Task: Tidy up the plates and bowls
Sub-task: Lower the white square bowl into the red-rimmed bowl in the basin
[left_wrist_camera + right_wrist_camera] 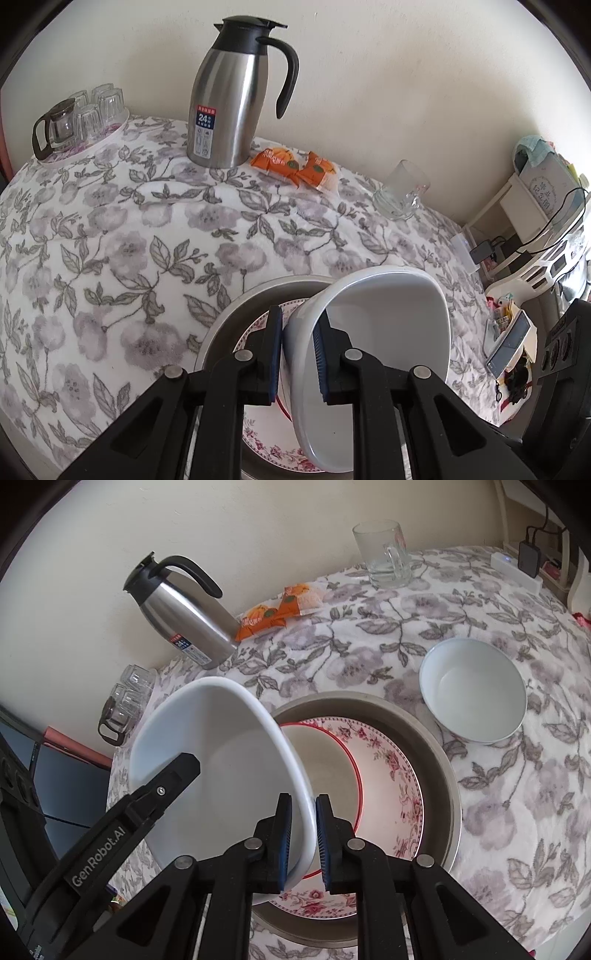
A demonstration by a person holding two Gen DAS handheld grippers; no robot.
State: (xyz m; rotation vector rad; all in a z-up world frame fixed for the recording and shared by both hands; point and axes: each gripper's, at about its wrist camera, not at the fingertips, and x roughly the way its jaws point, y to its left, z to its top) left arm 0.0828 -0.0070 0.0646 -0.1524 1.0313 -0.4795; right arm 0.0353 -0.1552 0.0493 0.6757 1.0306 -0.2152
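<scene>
A large white bowl (388, 332) (229, 746) hangs tilted over a stack on the floral tablecloth. My left gripper (300, 321) is shut on one side of its rim. On the opposite side my right gripper (303, 805) is shut on the rim too. In the right wrist view, one of the left gripper's fingers (181, 768) reaches inside the bowl. Below lies a grey metal pan (436, 746) (236, 306) holding a floral plate (388, 760) (258, 325) and a red-rimmed bowl (328, 768). A smaller white bowl (474, 690) stands upright beside the pan.
A steel thermos jug (229, 99) stands by the wall, with orange snack packets (295, 166) and a glass mug (402, 192) next to it. A tray of upturned glasses (81, 118) sits at the far left. Cluttered shelves (524, 221) lie beyond the table's right edge.
</scene>
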